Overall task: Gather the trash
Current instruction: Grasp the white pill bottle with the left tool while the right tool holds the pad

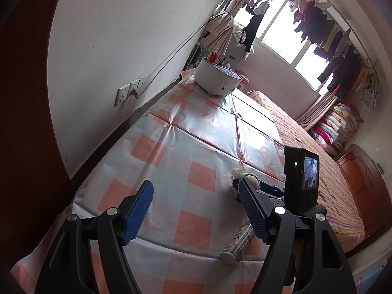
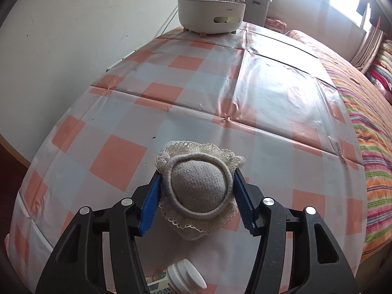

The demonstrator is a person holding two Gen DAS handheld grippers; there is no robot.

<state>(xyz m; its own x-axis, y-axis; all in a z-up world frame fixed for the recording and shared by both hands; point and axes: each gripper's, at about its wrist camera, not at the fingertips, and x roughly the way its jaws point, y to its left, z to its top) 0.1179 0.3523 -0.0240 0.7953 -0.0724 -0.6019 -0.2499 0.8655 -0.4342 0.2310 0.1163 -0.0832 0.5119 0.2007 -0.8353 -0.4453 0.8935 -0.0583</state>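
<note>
My right gripper (image 2: 197,193) is shut on a round grey knitted pad with a cream lace edge (image 2: 198,187) and holds it above the checked tablecloth (image 2: 117,161). A white-capped printed tube (image 2: 181,279) lies on the cloth right under that gripper. In the left wrist view my left gripper (image 1: 196,201) is open and empty over the cloth (image 1: 196,137). The same tube (image 1: 238,243) lies just below its right finger. The lace pad (image 1: 242,175) peeks out behind that finger, held by the right gripper (image 1: 247,183) with its camera.
A white round organiser with pens (image 2: 212,14) stands at the far end of the table, also in the left wrist view (image 1: 218,78). A wall with sockets (image 1: 127,93) runs along the left. A bed with a striped cover (image 2: 362,112) borders the table's right edge.
</note>
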